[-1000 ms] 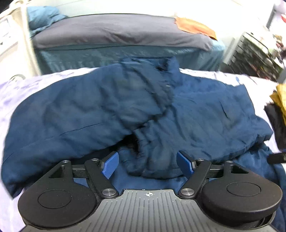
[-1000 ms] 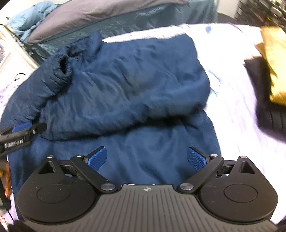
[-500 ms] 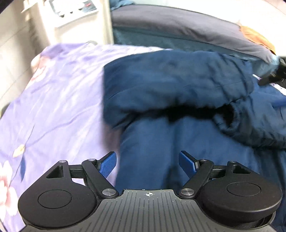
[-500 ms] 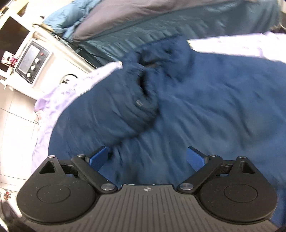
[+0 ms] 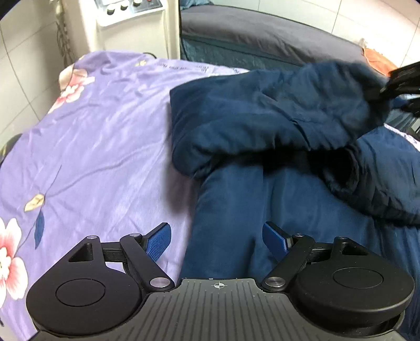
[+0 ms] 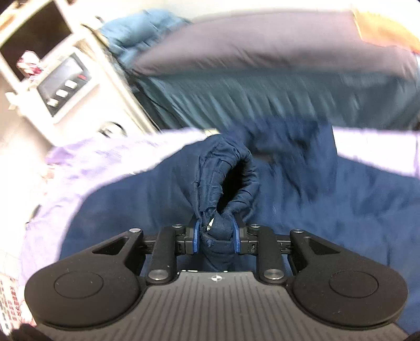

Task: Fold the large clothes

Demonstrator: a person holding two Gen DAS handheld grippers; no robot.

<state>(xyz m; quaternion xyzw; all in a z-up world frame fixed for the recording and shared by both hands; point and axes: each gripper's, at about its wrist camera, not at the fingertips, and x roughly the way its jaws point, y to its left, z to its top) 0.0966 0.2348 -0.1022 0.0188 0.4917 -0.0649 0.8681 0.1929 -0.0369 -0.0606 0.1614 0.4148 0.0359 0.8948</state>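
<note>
Left claw (image 5: 216, 240), blue pads spread wide with nothing pinched, hovering above the edge of a navy padded jacket (image 5: 275, 131); the jacket's hem lies directly ahead of and below the pads, and its bulk extends ahead and to the right of this claw. Ahead and to the left lies the bare lilac flowered bedsheet (image 5: 92, 136) on which the jacket rests. A folded-over sleeve crosses the jacket ahead of the claw, its far end lifted toward the upper right, where part of the right claw (image 5: 403, 78) enters the left wrist view. Right claw (image 6: 216, 236), jaws closing, blue pads pressing from both sides on a bunched cuff (image 6: 225, 183) of the jacket; the open mouth of the sleeve stands just ahead of the pads. Beyond both claws: a second bed with a grey cover (image 6: 262, 42) and, ahead to the left, a white machine with knobs (image 5: 126, 15); background of the right wrist view blurred
</note>
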